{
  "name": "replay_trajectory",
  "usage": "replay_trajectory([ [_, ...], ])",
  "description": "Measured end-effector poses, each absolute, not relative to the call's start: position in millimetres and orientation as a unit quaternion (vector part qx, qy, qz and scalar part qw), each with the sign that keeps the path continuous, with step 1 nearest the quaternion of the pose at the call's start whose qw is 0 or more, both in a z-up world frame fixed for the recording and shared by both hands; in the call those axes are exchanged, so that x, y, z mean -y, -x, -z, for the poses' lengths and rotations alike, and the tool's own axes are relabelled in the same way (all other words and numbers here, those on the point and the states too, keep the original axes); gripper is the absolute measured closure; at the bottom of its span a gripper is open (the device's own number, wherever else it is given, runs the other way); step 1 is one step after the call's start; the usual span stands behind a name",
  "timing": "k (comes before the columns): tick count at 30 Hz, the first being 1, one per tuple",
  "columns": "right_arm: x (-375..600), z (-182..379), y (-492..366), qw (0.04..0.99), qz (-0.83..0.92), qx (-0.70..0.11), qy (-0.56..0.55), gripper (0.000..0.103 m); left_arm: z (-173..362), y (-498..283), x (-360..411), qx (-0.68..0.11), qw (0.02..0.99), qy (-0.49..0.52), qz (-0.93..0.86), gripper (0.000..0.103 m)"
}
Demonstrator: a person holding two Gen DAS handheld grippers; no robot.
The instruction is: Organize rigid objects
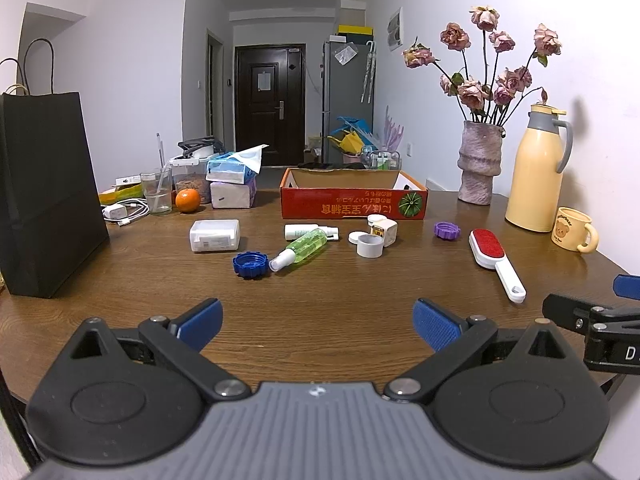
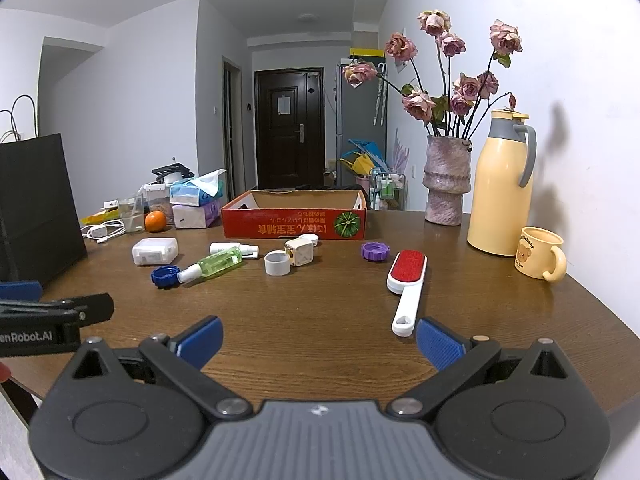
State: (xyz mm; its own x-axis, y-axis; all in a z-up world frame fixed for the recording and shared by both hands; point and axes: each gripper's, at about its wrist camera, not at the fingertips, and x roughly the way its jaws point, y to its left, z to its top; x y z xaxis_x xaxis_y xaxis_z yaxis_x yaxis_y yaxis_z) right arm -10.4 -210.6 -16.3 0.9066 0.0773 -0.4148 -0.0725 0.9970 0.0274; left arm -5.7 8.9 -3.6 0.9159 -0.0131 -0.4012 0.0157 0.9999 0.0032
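Observation:
Small items lie scattered on the wooden table (image 1: 320,292) in front of a red cardboard box (image 1: 352,202) (image 2: 294,226): a green spray bottle (image 1: 306,248) (image 2: 214,263), a white bottle (image 1: 304,232), a blue cap (image 1: 251,265) (image 2: 164,276), a purple cap (image 1: 447,230) (image 2: 375,251), a grey tape ring (image 1: 370,245) (image 2: 277,263), a white case (image 1: 215,235) (image 2: 155,251), and a red lint brush (image 1: 496,263) (image 2: 406,288). My left gripper (image 1: 318,326) hovers open over the near edge, holding nothing. My right gripper (image 2: 319,340) is open too, its right finger near the brush handle.
A black paper bag (image 1: 48,192) stands at the left. Tissue boxes (image 1: 232,178), a glass (image 1: 157,192) and an orange (image 1: 187,200) crowd the back left. A vase of dried roses (image 1: 480,168), a yellow thermos (image 1: 534,172) and a mug (image 1: 574,230) line the right wall.

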Motion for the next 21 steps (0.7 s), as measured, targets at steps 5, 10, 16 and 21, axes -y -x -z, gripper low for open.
replay_trajectory([
  [5, 210.2, 16.4, 10.1, 0.976, -0.038, -0.213, -0.005, 0.000, 3.2, 5.8, -8.5, -0.205, 0.979, -0.004, 0.007, 0.000],
  [10, 209.7, 17.7, 11.6, 0.977, -0.037, -0.212, -0.004, 0.000, 2.6, 6.1, -8.0, -0.204, 0.979, -0.004, 0.007, 0.000],
  [16, 209.7, 17.6, 11.2, 0.976, -0.038, -0.213, -0.003, 0.000, 2.0, 6.1, -7.4, -0.204, 0.979, -0.005, 0.007, 0.000],
  [21, 209.6, 17.2, 11.9, 0.977, -0.038, -0.212, -0.003, 0.000, 0.2, 5.6, -5.4, -0.205, 0.979, -0.004, 0.008, 0.000],
])
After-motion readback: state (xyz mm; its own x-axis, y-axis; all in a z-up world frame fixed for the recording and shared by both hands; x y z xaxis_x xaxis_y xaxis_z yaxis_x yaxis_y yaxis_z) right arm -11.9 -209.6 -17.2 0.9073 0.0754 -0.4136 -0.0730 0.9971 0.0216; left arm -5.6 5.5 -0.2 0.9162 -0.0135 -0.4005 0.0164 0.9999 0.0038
